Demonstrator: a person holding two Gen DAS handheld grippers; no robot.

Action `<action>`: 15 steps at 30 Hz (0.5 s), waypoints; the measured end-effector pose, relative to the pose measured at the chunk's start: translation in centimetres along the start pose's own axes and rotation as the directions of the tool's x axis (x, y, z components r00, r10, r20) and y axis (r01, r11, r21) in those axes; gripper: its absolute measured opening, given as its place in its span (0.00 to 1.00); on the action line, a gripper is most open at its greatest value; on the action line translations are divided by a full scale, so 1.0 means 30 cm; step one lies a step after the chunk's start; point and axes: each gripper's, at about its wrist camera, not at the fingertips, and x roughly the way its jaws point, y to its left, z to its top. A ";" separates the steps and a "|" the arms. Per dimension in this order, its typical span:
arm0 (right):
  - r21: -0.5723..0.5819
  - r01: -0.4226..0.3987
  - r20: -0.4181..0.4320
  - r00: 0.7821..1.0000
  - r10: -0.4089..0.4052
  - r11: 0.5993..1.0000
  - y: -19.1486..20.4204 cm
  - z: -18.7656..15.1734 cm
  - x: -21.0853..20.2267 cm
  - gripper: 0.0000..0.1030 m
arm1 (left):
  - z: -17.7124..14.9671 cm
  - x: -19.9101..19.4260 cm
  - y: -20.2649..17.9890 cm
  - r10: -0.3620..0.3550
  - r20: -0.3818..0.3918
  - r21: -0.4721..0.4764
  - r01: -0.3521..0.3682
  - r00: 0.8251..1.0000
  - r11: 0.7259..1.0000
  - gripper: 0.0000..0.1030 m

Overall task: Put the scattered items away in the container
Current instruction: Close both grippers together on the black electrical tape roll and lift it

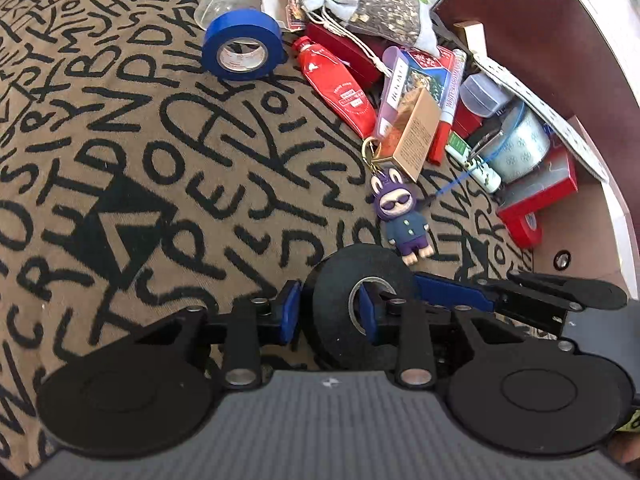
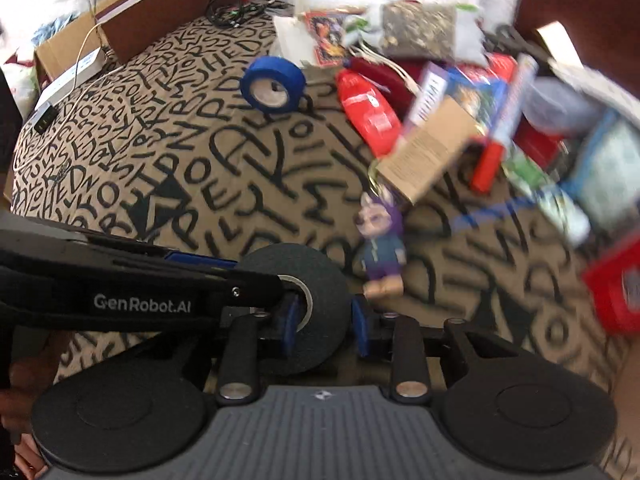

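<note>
A black tape roll [image 1: 352, 280] stands between both grippers. My left gripper [image 1: 328, 312] is shut on its wall, one pad outside, one pad in the core. In the right wrist view my right gripper [image 2: 326, 320] is shut on the same black roll [image 2: 316, 280], with the left gripper's finger [image 2: 160, 280] reaching into the core. A blue tape roll [image 1: 240, 46] [image 2: 274, 84] lies further out on the lettered cloth. A purple bunny keychain [image 1: 402, 216] [image 2: 382, 248] lies just beyond the black roll. The brown box [image 1: 568, 40] at right holds a heap of items.
A red tube [image 1: 340, 88], a gold carton [image 1: 412, 132], a red marker [image 1: 446, 120], a patterned pouch [image 1: 384, 12] and a red tape roll [image 1: 524, 224] lie by the box. A clear bowl [image 1: 232, 0] stands behind the blue roll. A white cable [image 2: 76, 76] trails at far left.
</note>
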 end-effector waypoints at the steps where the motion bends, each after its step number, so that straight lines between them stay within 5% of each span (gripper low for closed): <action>1: 0.023 0.006 0.010 1.000 -0.006 1.000 -0.005 -0.008 -0.007 0.29 | -0.003 0.000 -0.006 0.010 0.004 0.007 -0.010 1.000 1.000 0.34; 15: -0.004 0.060 -0.039 0.997 -0.060 0.998 0.034 0.009 0.018 0.26 | -0.008 -0.005 -0.042 0.004 -0.029 -0.051 -0.005 1.000 0.999 0.33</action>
